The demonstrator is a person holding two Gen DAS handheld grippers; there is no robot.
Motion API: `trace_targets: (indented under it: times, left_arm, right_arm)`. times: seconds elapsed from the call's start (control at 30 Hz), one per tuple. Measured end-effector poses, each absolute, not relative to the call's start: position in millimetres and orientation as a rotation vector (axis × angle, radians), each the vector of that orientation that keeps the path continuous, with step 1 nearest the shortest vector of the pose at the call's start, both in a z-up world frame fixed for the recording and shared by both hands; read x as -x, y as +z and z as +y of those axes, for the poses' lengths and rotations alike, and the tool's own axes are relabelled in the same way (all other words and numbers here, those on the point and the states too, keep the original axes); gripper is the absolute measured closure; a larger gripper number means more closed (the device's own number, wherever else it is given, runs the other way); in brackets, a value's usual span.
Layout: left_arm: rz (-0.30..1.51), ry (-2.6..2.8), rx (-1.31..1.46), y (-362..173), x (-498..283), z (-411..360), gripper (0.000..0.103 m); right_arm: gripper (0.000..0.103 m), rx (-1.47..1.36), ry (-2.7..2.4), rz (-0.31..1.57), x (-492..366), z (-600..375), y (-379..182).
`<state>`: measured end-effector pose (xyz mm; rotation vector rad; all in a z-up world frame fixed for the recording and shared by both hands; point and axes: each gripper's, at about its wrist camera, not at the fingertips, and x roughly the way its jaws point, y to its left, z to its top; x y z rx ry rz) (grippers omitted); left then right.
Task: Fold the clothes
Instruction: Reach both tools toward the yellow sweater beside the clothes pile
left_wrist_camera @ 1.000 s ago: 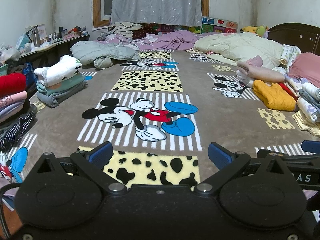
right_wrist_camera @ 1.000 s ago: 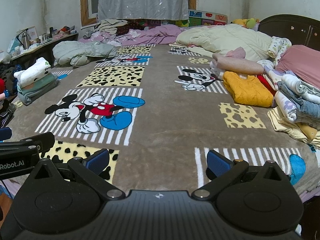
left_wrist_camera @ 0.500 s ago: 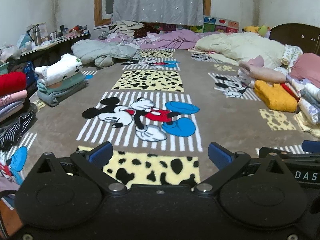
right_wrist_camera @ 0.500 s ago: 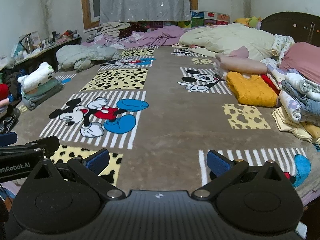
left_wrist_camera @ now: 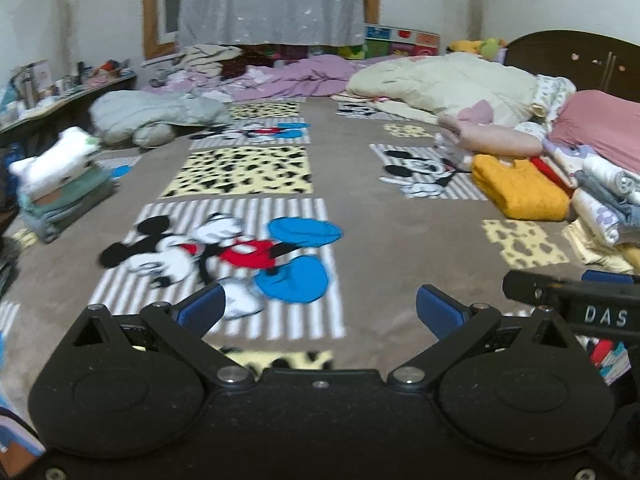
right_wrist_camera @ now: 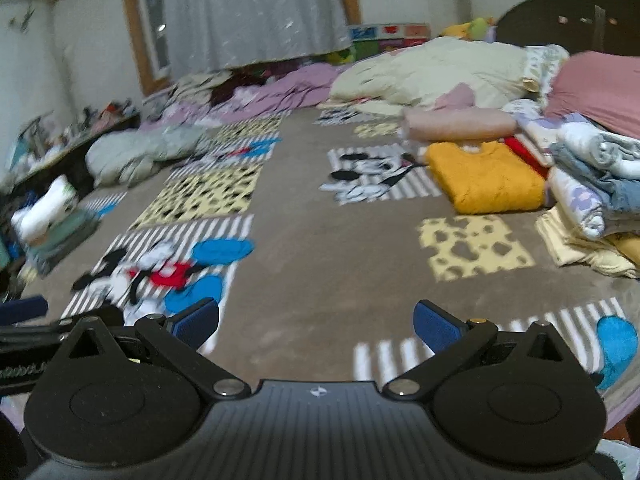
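Both the left tongs (left_wrist_camera: pixel 318 312) and right tongs (right_wrist_camera: pixel 316 322) gape wide and empty above the patterned bed cover (right_wrist_camera: pixel 320 272). Folded clothes (right_wrist_camera: pixel 484 178) are stacked at its right edge.

I log: blanket (left_wrist_camera: pixel 384 248), plush brown cloth, matt, short nap. Yellow sweater (right_wrist_camera: pixel 486 178), coarse knit. Quilt (left_wrist_camera: pixel 444 80), cream padded cloth, soft. Curtain (left_wrist_camera: pixel 272 0), thin grey fabric. Window frame (left_wrist_camera: pixel 149 8), wood. My left gripper (left_wrist_camera: pixel 320 312), matt black plastic, blue ribbed pads (left_wrist_camera: pixel 438 314), shiny metal screws.
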<state>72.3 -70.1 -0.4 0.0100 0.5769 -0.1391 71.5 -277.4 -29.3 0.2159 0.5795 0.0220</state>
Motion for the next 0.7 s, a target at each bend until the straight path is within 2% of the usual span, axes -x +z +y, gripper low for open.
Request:
trace_targets:
  times: [0.37, 0.57, 0.7]
  left_arm:
    - [0.603, -0.330, 0.024, 7, -165, -155, 0.000]
    - [0.619, -0.407, -0.002, -1, -220, -210, 0.000]
    - [0.631, -0.448, -0.020, -14, -259, -247, 0.001]
  right_arm:
    - [0.000, -0.382, -0.173, 0.385, -136, -396, -52]
    - [0.000, -0.416, -0.314, 0.306, -174, -442, -97]
    - [0.000, -0.405, -0.326, 0.332, -196, -462, -133]
